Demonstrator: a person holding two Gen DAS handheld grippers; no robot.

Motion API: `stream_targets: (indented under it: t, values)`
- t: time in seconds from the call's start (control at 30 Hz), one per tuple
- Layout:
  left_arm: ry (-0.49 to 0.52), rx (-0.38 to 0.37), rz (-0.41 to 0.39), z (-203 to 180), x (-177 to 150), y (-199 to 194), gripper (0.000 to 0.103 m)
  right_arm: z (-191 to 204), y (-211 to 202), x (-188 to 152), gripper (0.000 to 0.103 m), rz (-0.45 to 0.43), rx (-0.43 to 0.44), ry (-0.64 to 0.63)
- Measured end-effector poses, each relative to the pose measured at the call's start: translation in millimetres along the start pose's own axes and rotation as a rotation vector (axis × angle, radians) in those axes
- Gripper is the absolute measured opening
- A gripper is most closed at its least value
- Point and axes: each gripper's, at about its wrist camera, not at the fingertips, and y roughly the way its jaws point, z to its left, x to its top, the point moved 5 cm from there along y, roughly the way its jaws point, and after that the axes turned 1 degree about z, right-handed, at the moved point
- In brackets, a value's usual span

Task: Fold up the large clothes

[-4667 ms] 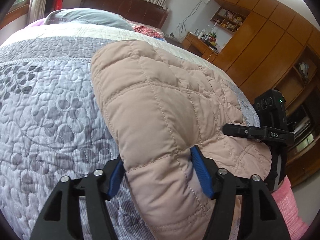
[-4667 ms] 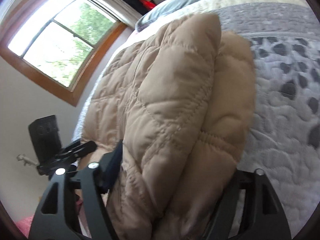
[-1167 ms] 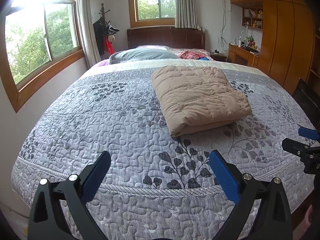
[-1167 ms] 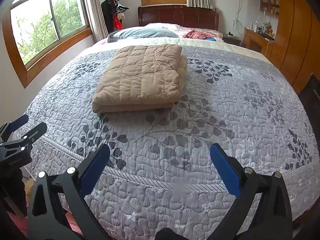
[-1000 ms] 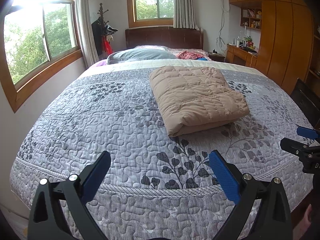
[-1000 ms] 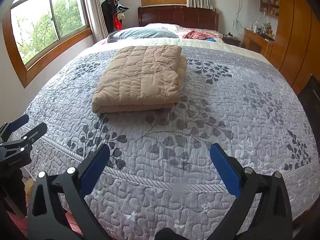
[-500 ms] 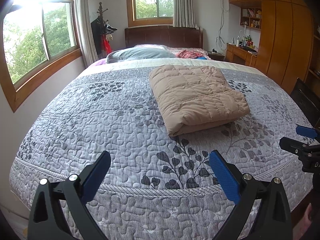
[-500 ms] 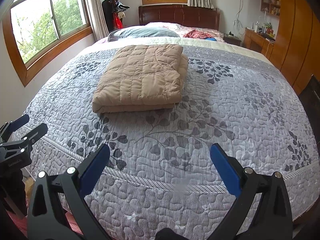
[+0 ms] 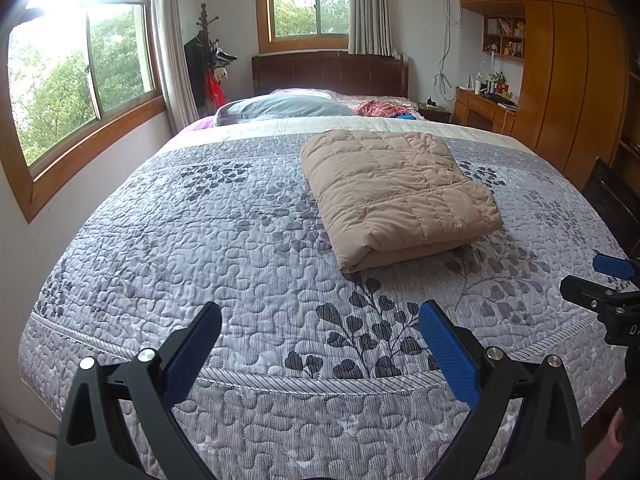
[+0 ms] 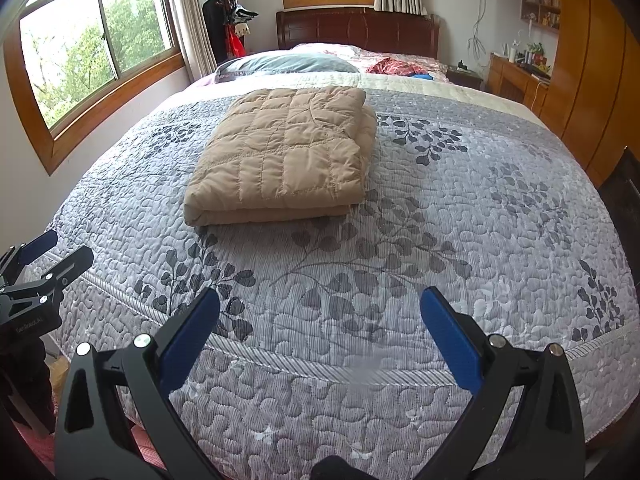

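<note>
A tan quilted jacket [image 9: 394, 192] lies folded into a thick rectangle on the grey leaf-patterned bedspread [image 9: 224, 248], toward the middle of the bed; in the right wrist view the jacket [image 10: 288, 152] sits left of centre. My left gripper [image 9: 320, 320] hangs open near the foot of the bed, well short of the jacket, with nothing between its blue pads [image 9: 448, 354]. My right gripper [image 10: 320, 308] is open too, held back over the bed's foot edge. Each gripper appears at the edge of the other's view.
Pillows [image 9: 284, 108] and a red garment [image 9: 376, 109] lie by the dark headboard [image 9: 328, 72]. Windows [image 9: 80, 80] line the left wall, with a coat stand [image 9: 208, 68] in the corner. A wooden wardrobe [image 9: 568, 80] and desk [image 9: 486, 108] stand on the right.
Several seconds ago both grippers were shut on the jacket; they have let go and drawn back to the foot of the bed. Over the last second almost nothing has moved.
</note>
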Motion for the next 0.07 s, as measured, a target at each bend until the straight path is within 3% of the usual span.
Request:
stream_targets:
  t: [0.07]
  values:
    - [-0.001, 0.002, 0.001, -0.1, -0.3, 0.4, 0.099, -1.0, 0.2, -0.2, 0.100, 0.000, 0.000, 0.002]
